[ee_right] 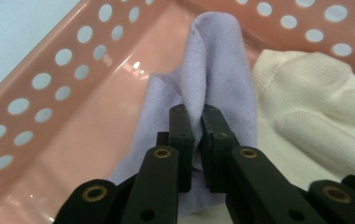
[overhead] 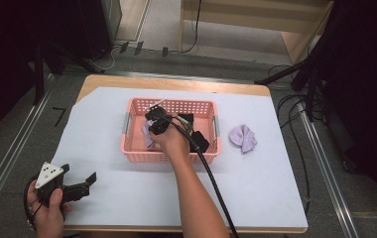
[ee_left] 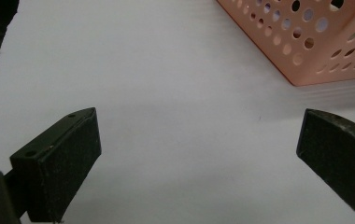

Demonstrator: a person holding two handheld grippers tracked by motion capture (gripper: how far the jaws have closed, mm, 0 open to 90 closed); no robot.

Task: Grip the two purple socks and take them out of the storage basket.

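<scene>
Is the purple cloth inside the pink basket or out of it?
Inside: the purple cloth hangs pinched in the right gripper, with the pink basket around it.

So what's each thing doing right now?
right gripper: shut on the purple sock inside the basket.
left gripper: open, nothing between its fingers.
purple sock: pinched, bunched up.
white sock: lying in the basket.
basket: upright on the table.
other purple sock: crumpled on the table.
</scene>
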